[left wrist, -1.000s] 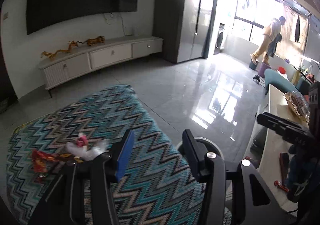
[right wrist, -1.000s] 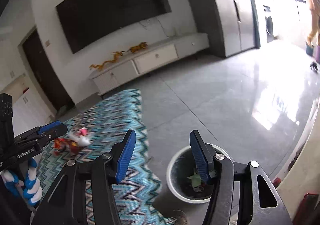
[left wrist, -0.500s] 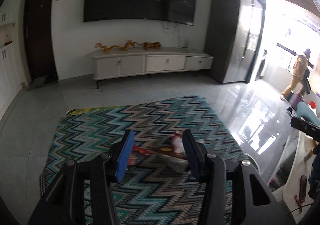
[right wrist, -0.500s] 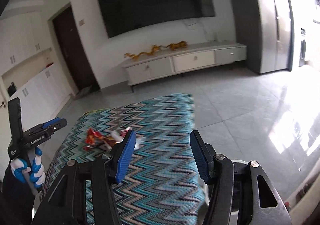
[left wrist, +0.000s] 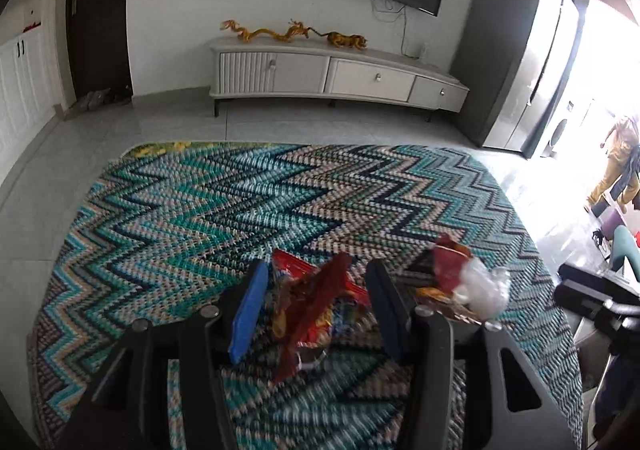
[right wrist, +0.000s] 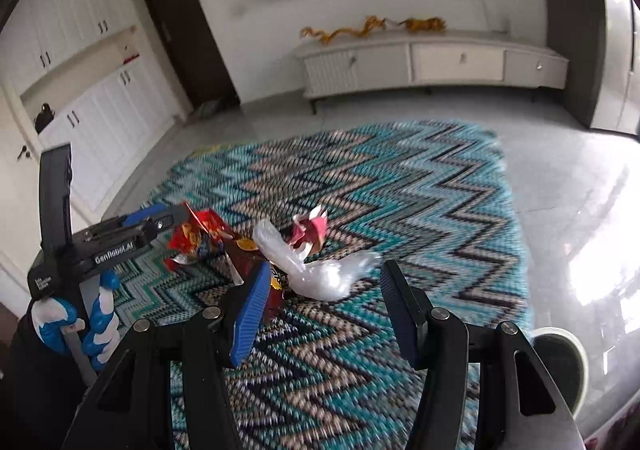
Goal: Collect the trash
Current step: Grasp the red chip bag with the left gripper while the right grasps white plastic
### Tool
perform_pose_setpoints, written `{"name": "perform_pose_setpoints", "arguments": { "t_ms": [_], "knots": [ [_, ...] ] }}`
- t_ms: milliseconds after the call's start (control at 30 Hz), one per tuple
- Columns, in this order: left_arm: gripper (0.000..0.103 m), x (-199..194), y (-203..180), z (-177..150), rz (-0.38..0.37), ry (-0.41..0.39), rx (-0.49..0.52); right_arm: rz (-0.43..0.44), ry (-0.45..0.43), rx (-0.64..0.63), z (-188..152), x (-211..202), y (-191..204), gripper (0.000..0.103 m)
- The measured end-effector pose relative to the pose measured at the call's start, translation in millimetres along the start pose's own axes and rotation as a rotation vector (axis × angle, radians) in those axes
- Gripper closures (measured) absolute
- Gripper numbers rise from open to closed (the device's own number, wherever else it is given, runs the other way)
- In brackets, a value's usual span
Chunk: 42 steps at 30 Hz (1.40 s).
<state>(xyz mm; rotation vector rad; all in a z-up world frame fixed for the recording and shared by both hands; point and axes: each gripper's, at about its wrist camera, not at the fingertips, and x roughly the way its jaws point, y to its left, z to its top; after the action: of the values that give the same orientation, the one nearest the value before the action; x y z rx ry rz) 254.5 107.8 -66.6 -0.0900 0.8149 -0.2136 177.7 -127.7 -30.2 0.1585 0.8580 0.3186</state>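
Jaws just widened, both apart above wrappers point(left wrist: 316, 302) on rug point(left wrist: 200, 210).

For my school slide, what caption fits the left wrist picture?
Open left gripper hovers over a crumpled red wrapper on a zigzag rug.

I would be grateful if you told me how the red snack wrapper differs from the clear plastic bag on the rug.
The red snack wrapper is opaque and printed; the clear plastic bag is see-through and plain. The wrapper lies between the open left tongs, the bag ahead of the open right tongs. Both are crumpled and lie on the zigzag rug.
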Motion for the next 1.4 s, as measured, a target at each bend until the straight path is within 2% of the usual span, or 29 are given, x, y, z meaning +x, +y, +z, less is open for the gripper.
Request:
{"name": "perform_pose_setpoints", "arguments": {
  "t_ms": [67,300,333,367,400,467,533,767,1033,1400],
  "knots": [
    [0.046,10,4,0,-0.004,0.008,-0.013,0.007,0.02,0.007,-1,19,-1,0.042],
    [0.046,35,8,-9,-0.011,0.05,-0.018,0.035,0.055,0.03,-2,60,-5,0.042],
    [0.047,37,9,-11,-0.019,0.058,-0.02,0.037,0.065,0.037,-3,64,-7,0.043],
    [0.048,38,9,-14,-0.024,0.062,-0.022,0.039,0.073,0.044,-3,67,-8,0.053],
    [0.055,39,9,-15,-0.027,0.064,-0.021,0.04,0.076,0.049,-4,69,-10,0.056],
    [0.063,37,8,-18,-0.04,0.064,-0.016,0.05,0.063,0.06,-6,66,-15,0.06],
    [0.073,33,6,-19,-0.043,0.06,-0.012,0.045,0.048,0.067,-8,58,-20,0.062],
    [0.083,9,3,-31,-0.054,0.051,0.001,0.027,0.016,0.113,-29,21,-37,0.063],
    [0.084,-47,-8,-40,-0.086,-0.012,0.004,-0.004,-0.031,0.118,-61,-42,-43,0.063],
    [0.085,-118,-61,-44,-0.169,-0.093,0.073,-0.038,-0.123,0.162,-101,-126,-50,0.063]
  ]
}}
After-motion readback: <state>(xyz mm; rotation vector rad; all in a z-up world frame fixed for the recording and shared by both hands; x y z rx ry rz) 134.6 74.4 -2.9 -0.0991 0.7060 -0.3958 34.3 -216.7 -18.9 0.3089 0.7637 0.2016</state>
